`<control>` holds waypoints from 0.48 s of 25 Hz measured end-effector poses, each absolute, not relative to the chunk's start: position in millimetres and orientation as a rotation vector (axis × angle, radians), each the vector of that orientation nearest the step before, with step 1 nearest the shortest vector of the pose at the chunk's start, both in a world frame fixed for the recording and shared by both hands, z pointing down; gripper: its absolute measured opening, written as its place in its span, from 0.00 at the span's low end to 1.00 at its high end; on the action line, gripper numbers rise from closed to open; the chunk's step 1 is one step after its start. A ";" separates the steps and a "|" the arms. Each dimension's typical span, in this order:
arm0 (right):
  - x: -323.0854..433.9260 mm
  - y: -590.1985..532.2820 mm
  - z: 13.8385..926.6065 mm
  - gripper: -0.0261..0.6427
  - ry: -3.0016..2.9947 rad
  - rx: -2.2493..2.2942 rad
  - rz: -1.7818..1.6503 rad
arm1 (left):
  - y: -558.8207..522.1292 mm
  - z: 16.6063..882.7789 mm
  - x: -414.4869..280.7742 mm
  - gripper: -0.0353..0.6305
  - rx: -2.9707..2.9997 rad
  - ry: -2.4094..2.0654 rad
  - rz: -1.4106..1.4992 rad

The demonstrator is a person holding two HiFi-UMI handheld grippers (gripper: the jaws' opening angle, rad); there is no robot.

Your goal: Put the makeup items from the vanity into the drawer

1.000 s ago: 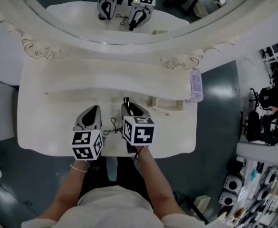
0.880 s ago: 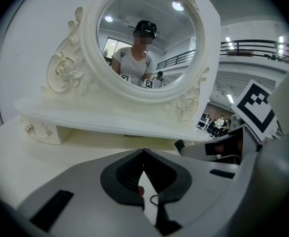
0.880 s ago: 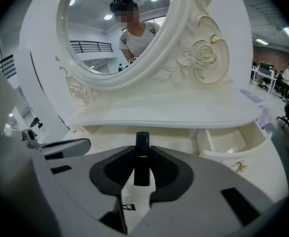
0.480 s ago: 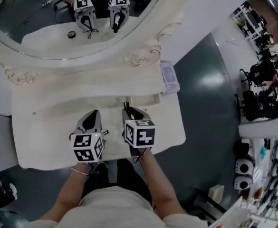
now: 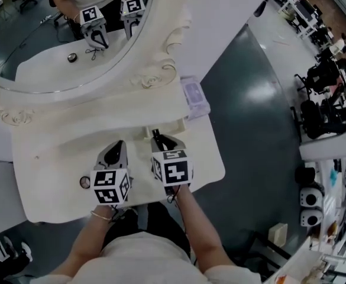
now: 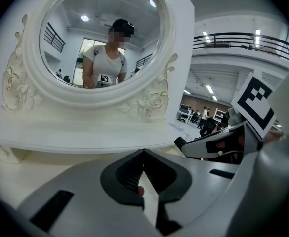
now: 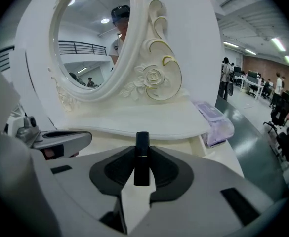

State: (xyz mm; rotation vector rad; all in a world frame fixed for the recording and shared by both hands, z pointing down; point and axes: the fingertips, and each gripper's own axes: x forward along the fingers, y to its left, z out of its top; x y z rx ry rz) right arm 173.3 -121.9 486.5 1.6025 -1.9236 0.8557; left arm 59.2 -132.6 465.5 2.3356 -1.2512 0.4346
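Currently we clamp the light, rigid, probably slippery lipstick tube [image 7: 142,164] around its middle in the right tool [image 7: 142,147], while the left tool [image 6: 144,152] is closed on nothing.

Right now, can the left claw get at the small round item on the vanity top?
Probably yes. The small round item lies on bare vanity top just beside the left claw, nothing between them; the claw would have to pull back a little.
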 end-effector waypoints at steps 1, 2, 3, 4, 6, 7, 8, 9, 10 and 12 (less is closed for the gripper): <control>174.6 -123.7 487.1 0.19 -1.926 1.580 0.836 | -134.7 465.8 62.1 0.06 2.337 -1.250 0.440; 175.7 -125.2 488.1 0.19 -1.930 1.557 0.826 | -136.5 466.2 64.9 0.06 2.338 -1.249 0.445; 176.4 -126.2 489.4 0.19 -1.936 1.529 0.824 | -137.9 466.7 67.7 0.06 2.338 -1.247 0.451; 176.4 -127.0 490.7 0.19 -1.945 1.493 0.823 | -139.0 467.2 70.6 0.06 2.338 -1.244 0.456; 174.8 -127.7 492.2 0.19 -1.973 1.393 0.805 | -140.5 468.3 76.5 0.06 2.336 -1.237 0.464; 173.5 -127.8 492.1 0.19 -1.988 1.332 0.787 | -141.1 469.3 79.4 0.06 2.333 -1.234 0.467; 172.5 -127.9 491.7 0.19 -2.000 1.268 0.766 | -141.7 470.6 82.4 0.06 2.329 -1.232 0.470; 172.5 -128.4 491.4 0.19 -2.009 1.209 0.741 | -142.3 472.2 85.7 0.06 2.325 -1.231 0.472; 173.1 -129.7 491.3 0.19 -2.016 1.157 0.713 | -142.7 474.1 89.0 0.06 2.319 -1.230 0.475; 173.9 -133.3 491.4 0.19 -2.032 1.064 0.655 | -142.9 478.3 96.1 0.06 2.302 -1.230 0.481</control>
